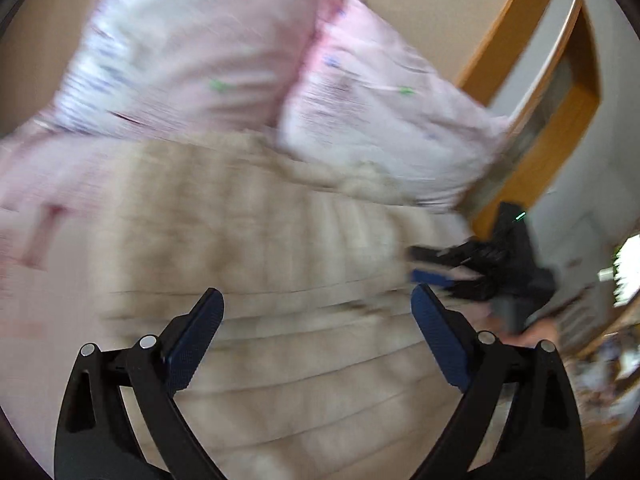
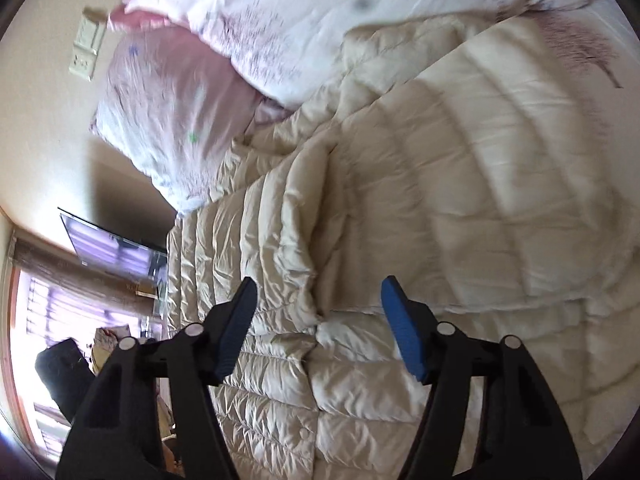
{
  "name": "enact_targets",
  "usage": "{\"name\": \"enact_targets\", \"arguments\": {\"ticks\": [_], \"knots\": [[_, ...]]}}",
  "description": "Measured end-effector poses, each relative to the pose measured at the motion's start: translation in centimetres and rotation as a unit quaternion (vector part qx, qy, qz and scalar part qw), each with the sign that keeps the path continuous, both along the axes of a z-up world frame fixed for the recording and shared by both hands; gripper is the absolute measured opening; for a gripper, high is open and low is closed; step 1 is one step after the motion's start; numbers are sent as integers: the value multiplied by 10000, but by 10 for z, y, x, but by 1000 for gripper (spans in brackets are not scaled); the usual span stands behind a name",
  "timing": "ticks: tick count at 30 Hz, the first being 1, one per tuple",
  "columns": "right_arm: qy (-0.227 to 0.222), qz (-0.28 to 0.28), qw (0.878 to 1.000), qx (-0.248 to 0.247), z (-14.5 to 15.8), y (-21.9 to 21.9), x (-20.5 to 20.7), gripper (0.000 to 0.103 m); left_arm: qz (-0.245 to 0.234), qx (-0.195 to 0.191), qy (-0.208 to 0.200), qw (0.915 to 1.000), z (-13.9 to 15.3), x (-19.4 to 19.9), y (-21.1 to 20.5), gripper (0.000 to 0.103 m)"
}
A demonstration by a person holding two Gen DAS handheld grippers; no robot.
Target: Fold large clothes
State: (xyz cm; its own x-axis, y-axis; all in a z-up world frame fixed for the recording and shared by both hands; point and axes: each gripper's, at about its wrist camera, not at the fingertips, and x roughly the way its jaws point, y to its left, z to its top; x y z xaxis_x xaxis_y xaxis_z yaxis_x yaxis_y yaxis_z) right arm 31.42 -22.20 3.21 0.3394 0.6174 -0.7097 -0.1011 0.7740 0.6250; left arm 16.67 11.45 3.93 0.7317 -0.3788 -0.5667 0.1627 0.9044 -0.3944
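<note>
A large beige quilted down coat (image 2: 400,200) lies spread on the bed, also seen blurred in the left wrist view (image 1: 260,260). My right gripper (image 2: 318,300) is open and empty just above the coat, over a fold where two quilted panels meet. My left gripper (image 1: 316,312) is open and empty above the coat. The right gripper (image 1: 480,268) shows at the coat's right edge in the left wrist view, jaws apart.
Two pink-and-white patterned pillows (image 1: 200,52) (image 1: 380,112) lie past the coat at the bed's head; they show in the right wrist view too (image 2: 168,112). A wooden door frame (image 1: 560,120) stands right. A window (image 2: 60,320) and wall switch (image 2: 86,46) are at left.
</note>
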Motion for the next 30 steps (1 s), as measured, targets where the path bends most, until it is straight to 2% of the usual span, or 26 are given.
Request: {"name": "enact_targets", "arguments": {"ticks": [1,2,3,4,6,8,11,13,15,17,20,27,29,30], "knots": [[19,62,10000,-64,-3,8,2,61,278,379,-3,9989,-2,-9,12,95],[29,119,9998,-132,-5,14,5,60,417,559,33,9976,-7,-13,20,95],[44,150,9995,-271,-9,21,7,53,530,692,109,9961,-13,-14,27,95],[32,160,9992,-357,-11,26,8,35,645,778,259,9945,-21,-17,38,95],[-81,217,9984,-509,-12,37,7,10,786,826,488,9923,-33,-15,50,95],[-361,182,9975,-573,-1,41,3,8,908,832,703,9899,-45,-13,61,95],[-1226,4,9900,-694,40,41,-11,6,996,931,795,9875,-52,-9,65,95],[-1799,-305,9807,-706,69,29,-23,6,979,902,849,9875,-56,-5,64,95],[-2060,-742,9725,-795,84,8,-32,6,975,916,881,9871,-59,-5,65,95],[-1930,-1055,9702,-1016,81,-9,-32,6,945,978,911,9865,-61,-2,62,95],[-1377,-1126,9780,-1094,54,-26,-27,6,891,1065,931,9859,-63,2,56,95],[-680,-1186,9833,-1204,11,-32,-16,6,886,991,944,9866,-63,4,57,95],[-509,-1168,9829,-1332,-1,-30,-10,8,894,1008,909,9867,-62,3,57,95],[-387,-1121,9817,-1487,-7,-28,-8,15,890,998,878,9871,-62,3,57,95]]}}
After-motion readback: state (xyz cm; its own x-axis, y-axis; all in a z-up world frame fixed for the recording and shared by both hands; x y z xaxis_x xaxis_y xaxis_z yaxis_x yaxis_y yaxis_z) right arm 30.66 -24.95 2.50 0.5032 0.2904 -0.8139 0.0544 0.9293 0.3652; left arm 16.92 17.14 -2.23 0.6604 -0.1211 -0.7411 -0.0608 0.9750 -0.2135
